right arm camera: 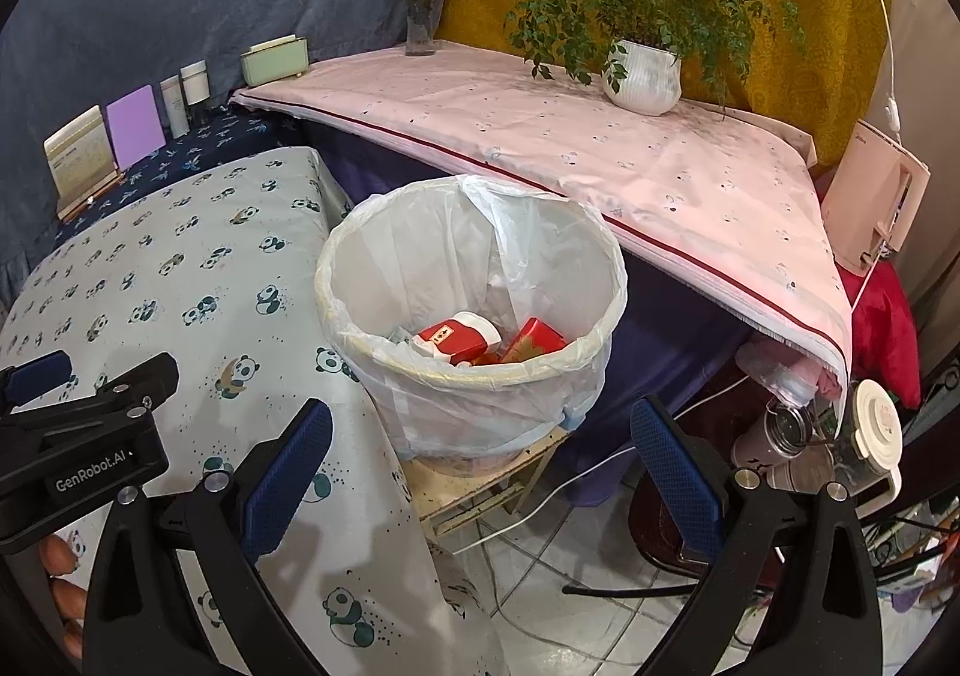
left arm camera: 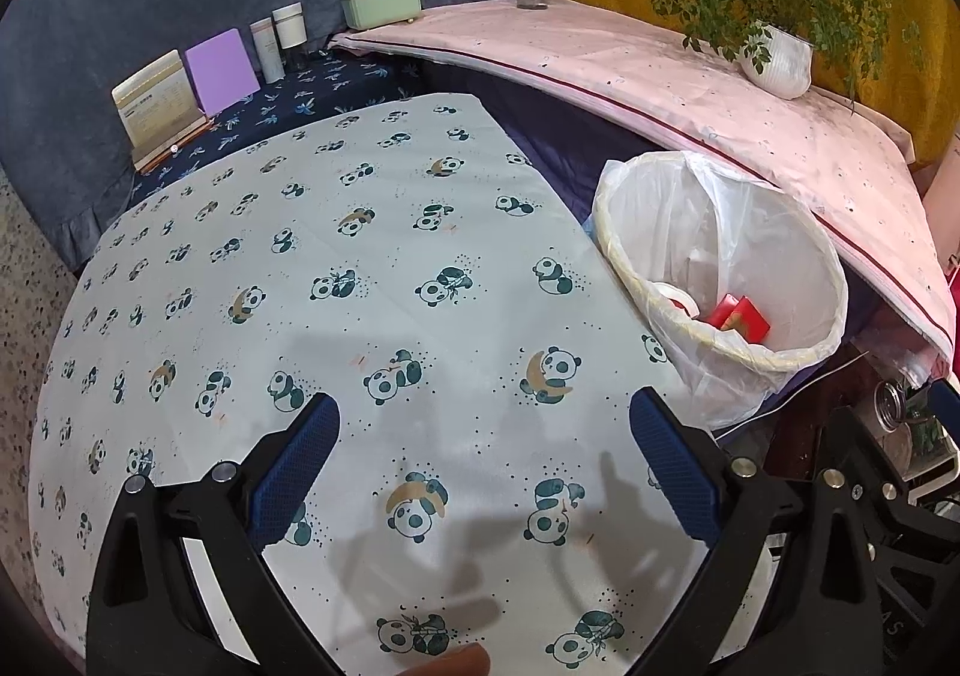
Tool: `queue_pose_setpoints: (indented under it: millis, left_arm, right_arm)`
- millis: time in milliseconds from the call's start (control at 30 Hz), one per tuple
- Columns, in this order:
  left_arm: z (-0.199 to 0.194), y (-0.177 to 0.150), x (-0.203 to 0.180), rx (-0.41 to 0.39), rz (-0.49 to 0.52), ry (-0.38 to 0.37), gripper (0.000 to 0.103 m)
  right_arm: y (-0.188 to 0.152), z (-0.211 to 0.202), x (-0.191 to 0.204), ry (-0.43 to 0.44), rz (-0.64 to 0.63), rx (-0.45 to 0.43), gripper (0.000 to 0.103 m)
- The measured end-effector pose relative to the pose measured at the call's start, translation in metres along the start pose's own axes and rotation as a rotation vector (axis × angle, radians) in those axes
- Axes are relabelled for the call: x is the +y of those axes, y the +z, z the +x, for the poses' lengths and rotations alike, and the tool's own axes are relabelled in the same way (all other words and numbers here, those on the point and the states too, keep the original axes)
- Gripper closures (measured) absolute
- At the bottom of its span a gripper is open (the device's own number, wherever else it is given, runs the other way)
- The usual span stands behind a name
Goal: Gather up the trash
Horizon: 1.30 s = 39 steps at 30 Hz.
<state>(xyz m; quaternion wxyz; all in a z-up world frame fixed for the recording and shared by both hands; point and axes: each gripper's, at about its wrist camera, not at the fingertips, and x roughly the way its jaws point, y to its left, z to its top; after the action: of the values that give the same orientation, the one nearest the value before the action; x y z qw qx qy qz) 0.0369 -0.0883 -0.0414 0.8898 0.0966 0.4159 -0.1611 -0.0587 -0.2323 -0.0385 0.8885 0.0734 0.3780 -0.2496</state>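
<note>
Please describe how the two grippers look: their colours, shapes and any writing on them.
Both the left gripper and the right gripper have black plastic frames with silver bolts. Each has two jaws with flat blue pads of a fine mesh texture. In the right wrist view the left gripper's black body bears white lettering, "GenRobot.AI". No cables or sleeves are visible.

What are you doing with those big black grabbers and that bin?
A person is tidying up trash with a grabber in each hand. Right now both the left gripper and the right gripper have their jaws open and hold nothing. The left one hangs over the panda tablecloth, which shows no trash. The bin beside the table already has red boxes inside its plastic bag.
</note>
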Motion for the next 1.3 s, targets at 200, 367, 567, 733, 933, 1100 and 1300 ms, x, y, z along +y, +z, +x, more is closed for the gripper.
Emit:
queue_pose_setpoints:
  millis: [200,367,567,733,933,1100,1300]
  left_arm:
    - [-0.004,-0.0012,-0.0017,-0.009,0.003,0.003,0.01]
    - [-0.0059,-0.0011,-0.0045,-0.016,0.008,0.004,0.01]
    - [-0.006,-0.0009,-0.0076,-0.021,0.01,0.007,0.01]
    - [-0.0051,-0.0009,-0.0085,-0.018,0.009,0.001,0.01]
    - [-0.0057,-0.0012,-0.0092,-0.023,0.012,0.003,0.01]
    - [-0.0065,-0.0007,-0.0088,-0.026,0.009,0.004,0.01]
    - [-0.007,-0.0008,-0.0094,-0.031,0.015,0.008,0.01]
  right_arm:
    - [-0.0006,-0.0042,-0.0013,-0.001,-0.001,-0.013,0.007]
    - [0.0002,-0.0065,-0.0031,0.0,0.005,-0.02,0.007]
    - [0.0002,-0.0073,-0.0044,0.001,0.007,-0.021,0.007]
    - [0.0014,-0.0064,-0.006,-0.002,0.009,-0.019,0.007]
    - [0.0013,-0.0059,-0.0064,-0.001,0.009,-0.019,0.007]
    - [0.0004,-0.0054,-0.0055,-0.003,0.008,-0.021,0.007]
    - [0.0003,-0.0054,-0.0054,-0.003,0.007,-0.021,0.007]
